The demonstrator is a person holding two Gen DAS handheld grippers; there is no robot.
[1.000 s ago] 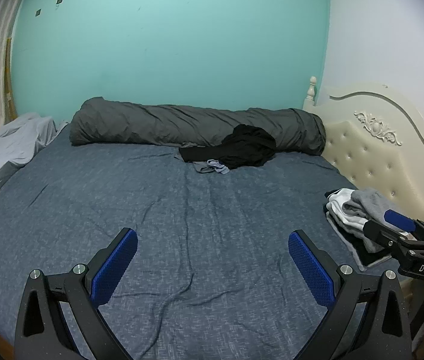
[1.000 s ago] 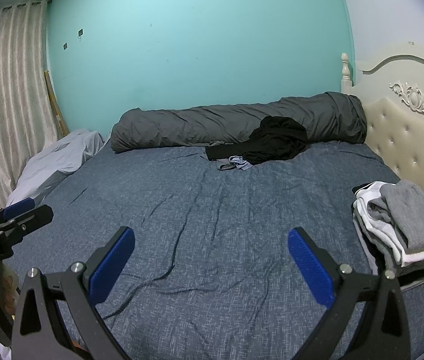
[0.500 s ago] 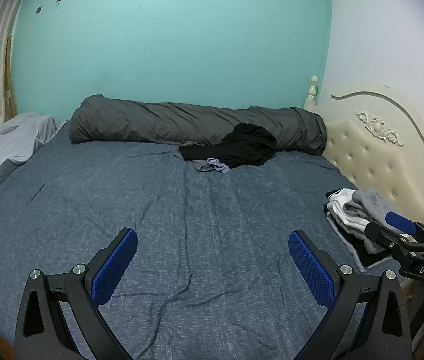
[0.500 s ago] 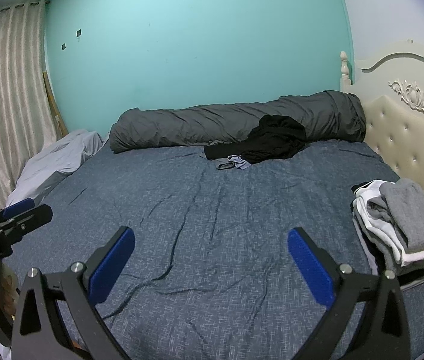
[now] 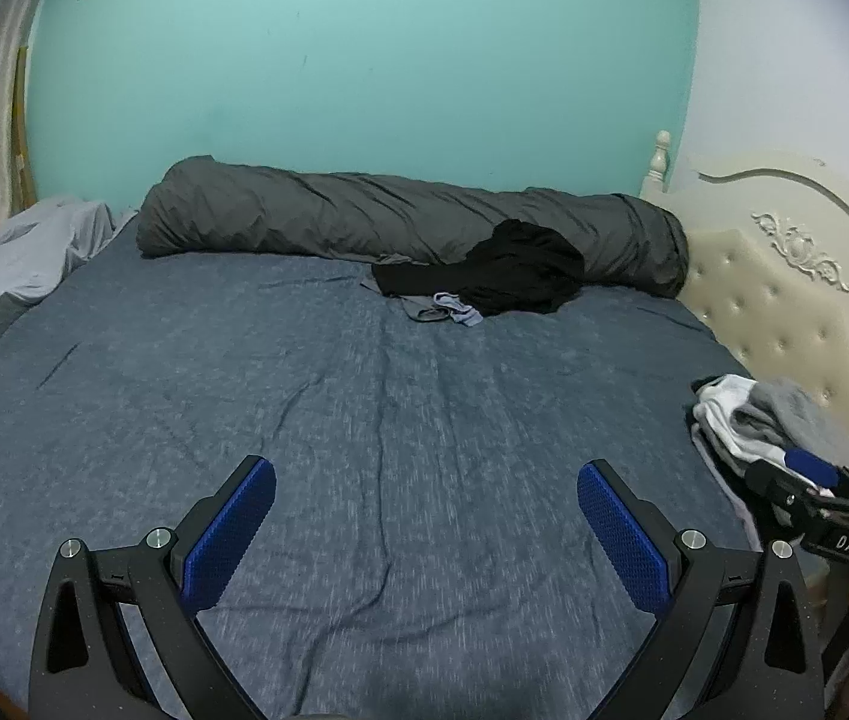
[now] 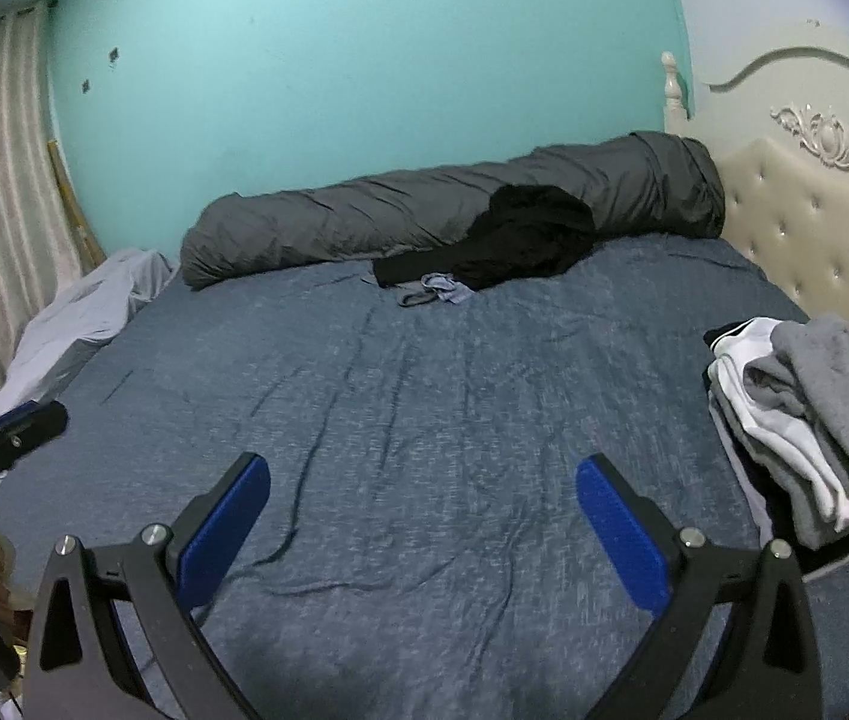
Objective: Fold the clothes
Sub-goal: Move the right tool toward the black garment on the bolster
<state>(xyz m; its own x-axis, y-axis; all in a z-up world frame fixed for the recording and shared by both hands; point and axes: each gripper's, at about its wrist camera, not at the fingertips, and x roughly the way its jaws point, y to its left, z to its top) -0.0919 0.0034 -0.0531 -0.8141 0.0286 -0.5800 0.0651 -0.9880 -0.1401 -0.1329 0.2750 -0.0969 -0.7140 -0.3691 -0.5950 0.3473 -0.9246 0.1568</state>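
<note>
Clothes sit in two groups on the blue bed: one black heap at the far edge, lying against the single rolled grey duvet, its long axis running left to right along that roll, with a small grey-blue garment touching its front; and one folded stack beside the headboard. I see my left gripper and right gripper both spread wide, holding nothing, above bare sheet.

A teal wall backs the blue-sheeted bed, beside a cream tufted headboard.
</note>
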